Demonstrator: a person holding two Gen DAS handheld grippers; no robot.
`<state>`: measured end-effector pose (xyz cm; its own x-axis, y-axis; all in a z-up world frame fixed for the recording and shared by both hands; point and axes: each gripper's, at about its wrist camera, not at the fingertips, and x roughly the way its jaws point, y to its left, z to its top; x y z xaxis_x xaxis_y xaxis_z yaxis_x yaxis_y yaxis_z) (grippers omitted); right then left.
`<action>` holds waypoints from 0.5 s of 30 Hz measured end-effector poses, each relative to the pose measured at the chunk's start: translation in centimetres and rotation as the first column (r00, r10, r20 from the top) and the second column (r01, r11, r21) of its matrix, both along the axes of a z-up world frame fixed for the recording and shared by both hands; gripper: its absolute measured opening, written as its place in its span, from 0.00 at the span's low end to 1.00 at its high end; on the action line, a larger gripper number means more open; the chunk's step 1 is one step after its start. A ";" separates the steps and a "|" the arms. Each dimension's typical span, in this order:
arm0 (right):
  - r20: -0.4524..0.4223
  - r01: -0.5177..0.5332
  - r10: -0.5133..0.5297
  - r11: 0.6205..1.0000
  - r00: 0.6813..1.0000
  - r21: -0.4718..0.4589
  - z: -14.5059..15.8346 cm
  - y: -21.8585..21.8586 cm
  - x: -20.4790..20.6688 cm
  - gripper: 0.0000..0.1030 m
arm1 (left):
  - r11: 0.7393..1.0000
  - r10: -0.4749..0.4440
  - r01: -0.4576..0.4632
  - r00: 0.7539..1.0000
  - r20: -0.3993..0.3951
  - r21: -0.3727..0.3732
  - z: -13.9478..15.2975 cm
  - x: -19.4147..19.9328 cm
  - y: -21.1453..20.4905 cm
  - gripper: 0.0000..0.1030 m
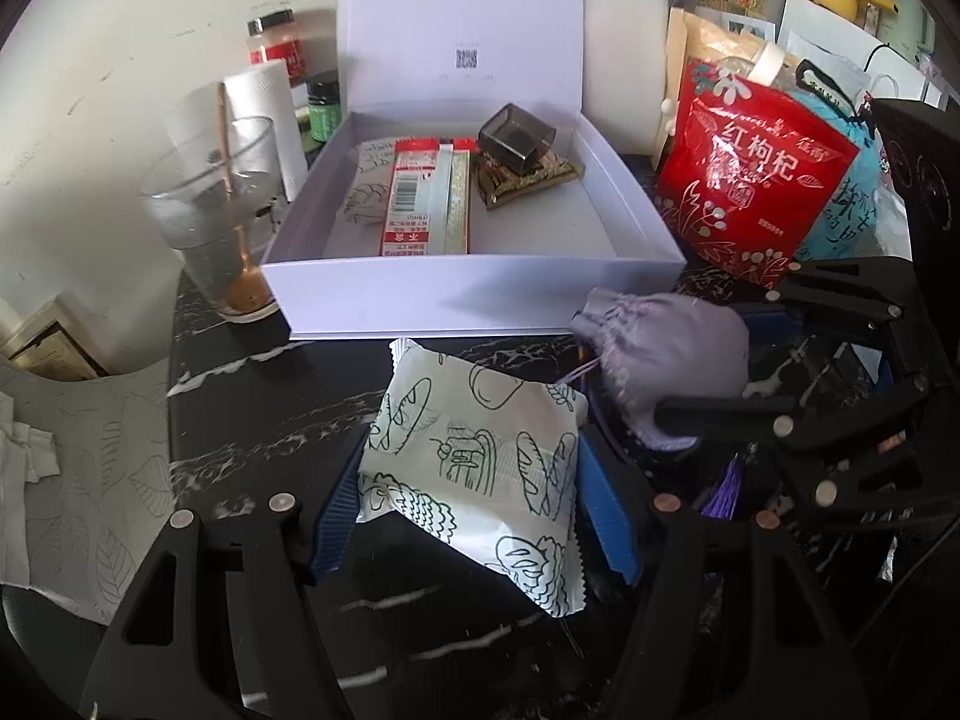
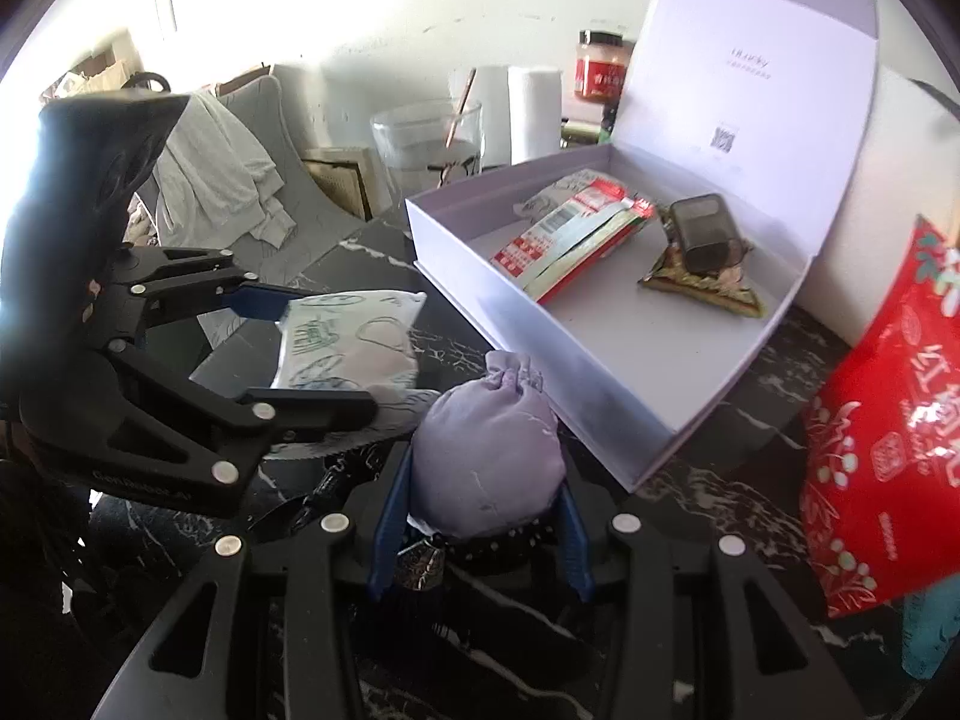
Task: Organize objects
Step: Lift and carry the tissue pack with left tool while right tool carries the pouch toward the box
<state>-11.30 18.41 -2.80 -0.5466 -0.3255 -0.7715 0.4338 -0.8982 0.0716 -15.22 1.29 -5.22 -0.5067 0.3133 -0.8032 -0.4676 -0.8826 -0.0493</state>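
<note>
My left gripper (image 1: 468, 516) has its jaws pinching the white snack packet (image 1: 474, 468) by its sides, held just above the worktop (image 1: 270, 420) in front of the open white box (image 1: 468, 294). My right gripper (image 2: 480, 534) has its jaws closed around the lilac drawstring pouch (image 2: 489, 450), close beside the box's near corner. The two loads hang near each other, so my arms may collide if both go in together. The packet is slick and puffed and could squirt free. The pouch's dangling tassel (image 1: 729, 486) may snag the box wall, and the glass cup (image 1: 210, 204) stands just beside the box.
</note>
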 end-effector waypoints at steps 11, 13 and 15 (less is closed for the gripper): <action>-0.044 0.008 -0.008 1.000 0.999 -0.009 1.8 1.1 3.8 0.43 | 0.999 0.036 -0.036 0.999 -0.008 0.018 1.4 5.2 -0.7 0.64; -0.046 0.009 -0.010 1.000 0.999 -0.009 1.9 1.4 4.5 0.43 | 0.999 0.036 -0.036 0.999 -0.002 0.019 1.3 6.0 -0.7 0.64; -0.047 0.008 -0.008 1.000 0.999 -0.006 1.9 1.5 5.4 0.43 | 0.999 0.034 -0.034 0.999 0.002 0.017 1.2 6.9 -0.6 0.63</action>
